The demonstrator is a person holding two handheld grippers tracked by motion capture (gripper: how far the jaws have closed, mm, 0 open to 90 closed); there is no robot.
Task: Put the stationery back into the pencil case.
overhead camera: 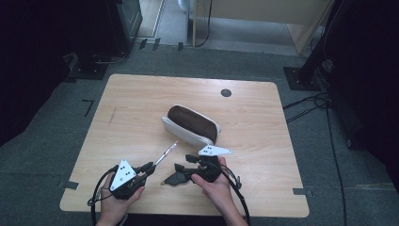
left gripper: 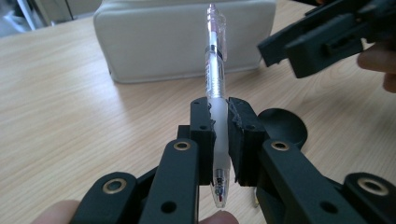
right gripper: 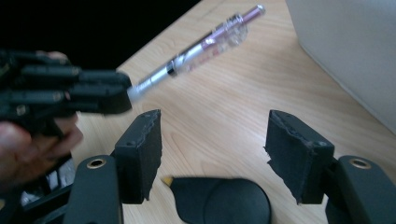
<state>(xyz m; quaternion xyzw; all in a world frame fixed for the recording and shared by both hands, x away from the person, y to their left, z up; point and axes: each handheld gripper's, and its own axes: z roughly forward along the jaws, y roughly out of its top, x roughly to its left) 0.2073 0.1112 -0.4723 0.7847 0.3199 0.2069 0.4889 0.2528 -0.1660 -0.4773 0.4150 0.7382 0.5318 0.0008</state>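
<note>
In the high view my left gripper (overhead camera: 149,167) sits at the lower left of the table (overhead camera: 141,101), its jaws clamped on a clear pen (overhead camera: 165,154) that points up and right toward the white pouch (overhead camera: 190,125) at the frame's centre. My right gripper (overhead camera: 184,162), just right of it at lower centre, has its jaws apart with nothing between them, above a black flat thing (right gripper: 219,200) lying on the wood.
</note>
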